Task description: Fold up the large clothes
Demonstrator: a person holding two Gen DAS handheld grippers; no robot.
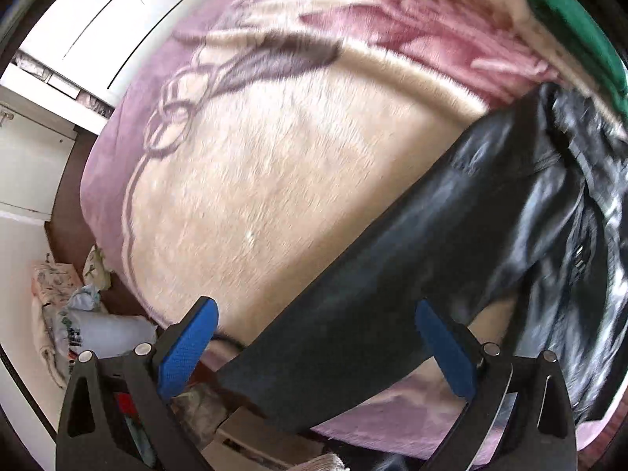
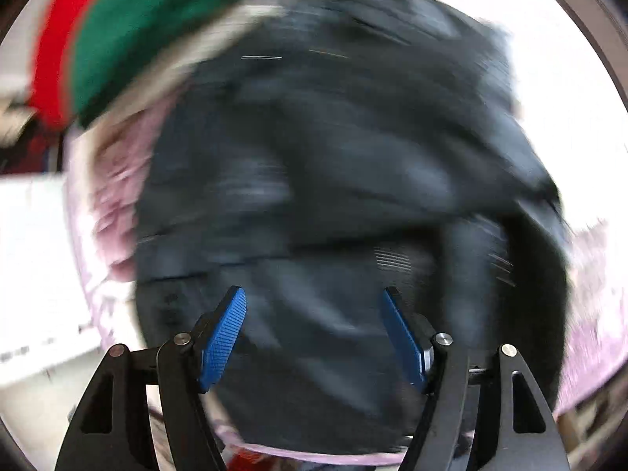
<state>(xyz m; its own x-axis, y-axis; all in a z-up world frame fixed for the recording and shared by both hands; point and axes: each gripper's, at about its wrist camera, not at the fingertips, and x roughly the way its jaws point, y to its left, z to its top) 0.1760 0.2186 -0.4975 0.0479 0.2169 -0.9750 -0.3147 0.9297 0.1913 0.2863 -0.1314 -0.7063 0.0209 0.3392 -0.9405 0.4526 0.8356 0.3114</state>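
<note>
While you hold both tools over the bed, the scene reads as follows:
Count: one black jacket [image 1: 451, 243], one green-and-red garment [image 1: 569, 23], one pink-and-cream blanket [image 1: 274, 165] covering the bed, two claws.
Jacket place: lying on the blanket, toward the bed's right side in your left wrist view.
Jacket axis: a long black sleeve runs diagonally, from lower left near the bed edge up to the crumpled body at upper right.
Left claw [image 1: 316, 314]: released, jaws spread wide, sleeve passing between the blue pads [image 1: 188, 349] without being pressed.
Right claw [image 2: 314, 306]: released, jaws apart above the dark fabric; nothing pinched.
Left view only: white cupboards [image 1: 98, 19], a pile of bags [image 1: 90, 325] on the floor.
Right view only: heavily blurred; jacket [image 2: 333, 157] fills the frame, green-and-red garment [image 2: 129, 35] at upper left.
</note>
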